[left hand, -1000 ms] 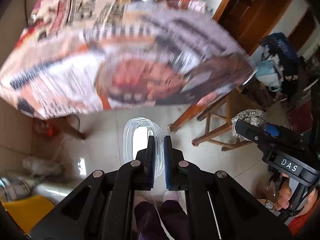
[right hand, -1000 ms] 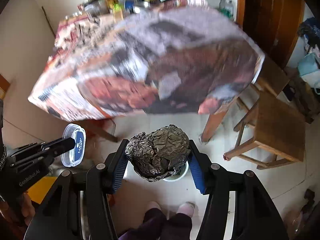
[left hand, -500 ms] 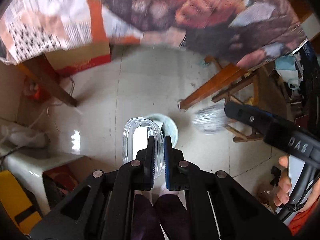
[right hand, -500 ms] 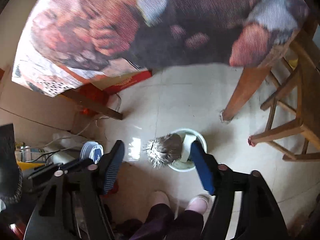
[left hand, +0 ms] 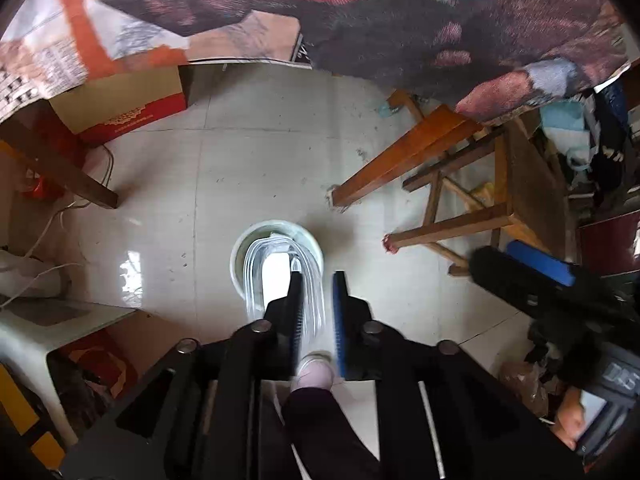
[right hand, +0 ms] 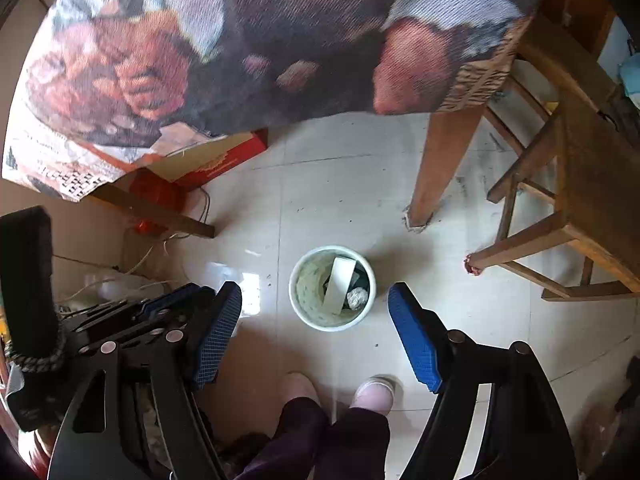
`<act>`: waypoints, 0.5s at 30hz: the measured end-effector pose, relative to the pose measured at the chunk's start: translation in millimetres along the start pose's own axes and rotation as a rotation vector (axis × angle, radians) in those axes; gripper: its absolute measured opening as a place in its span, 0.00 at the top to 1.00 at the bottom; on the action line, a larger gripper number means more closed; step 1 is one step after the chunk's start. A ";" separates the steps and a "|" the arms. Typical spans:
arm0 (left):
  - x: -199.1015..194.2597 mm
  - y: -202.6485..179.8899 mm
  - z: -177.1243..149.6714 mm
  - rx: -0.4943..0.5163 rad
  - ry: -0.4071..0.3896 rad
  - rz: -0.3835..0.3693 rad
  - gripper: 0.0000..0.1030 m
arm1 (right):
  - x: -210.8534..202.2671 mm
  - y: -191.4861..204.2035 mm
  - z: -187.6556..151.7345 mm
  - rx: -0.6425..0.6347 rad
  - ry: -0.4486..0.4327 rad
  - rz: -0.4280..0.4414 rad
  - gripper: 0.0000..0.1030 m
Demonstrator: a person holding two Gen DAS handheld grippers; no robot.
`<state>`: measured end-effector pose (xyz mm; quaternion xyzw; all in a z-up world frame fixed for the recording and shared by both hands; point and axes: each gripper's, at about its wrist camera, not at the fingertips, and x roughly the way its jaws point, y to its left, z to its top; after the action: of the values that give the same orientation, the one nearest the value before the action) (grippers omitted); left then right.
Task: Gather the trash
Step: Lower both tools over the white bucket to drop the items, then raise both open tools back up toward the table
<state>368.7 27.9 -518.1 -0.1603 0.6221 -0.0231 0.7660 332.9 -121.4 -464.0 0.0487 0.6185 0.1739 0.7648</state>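
The clear plastic lid [left hand: 280, 276], long axis running away from the left gripper [left hand: 316, 312], slips between its opening fingers over the bin [left hand: 308, 240]; the right gripper [right hand: 316, 332], fingers apart, has dropped its foil ball [right hand: 357, 297] in.

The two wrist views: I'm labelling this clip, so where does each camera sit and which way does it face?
Left wrist: on the left gripper, facing steeply down at the bin and a clear plastic lid; the fingers are opening; foot visible.
Right wrist: on the right gripper, facing down at the bin; fingers wide apart, feet visible.
Shared: bin, floor, wooden stool.
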 end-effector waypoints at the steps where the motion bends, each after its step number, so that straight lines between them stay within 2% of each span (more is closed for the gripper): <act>1: 0.6 -2.3 1.4 0.007 0.007 0.012 0.84 | -2.2 -0.7 0.9 0.003 -0.001 -0.002 0.29; 5: -6.4 -4.0 3.0 0.007 0.019 0.017 0.76 | -13.4 1.0 4.4 0.011 -0.010 -0.002 0.29; 9: -26.5 -4.7 5.0 0.011 0.010 0.032 0.75 | -28.8 10.0 6.5 0.004 -0.020 -0.008 0.29; 15: -90.3 -7.0 10.3 0.017 -0.051 0.041 0.75 | -70.5 29.4 11.8 -0.009 -0.057 -0.009 0.29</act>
<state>359.4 44.7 -429.1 -0.1417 0.6052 -0.0087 0.7833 325.9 -115.3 -387.3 0.0475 0.5956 0.1720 0.7832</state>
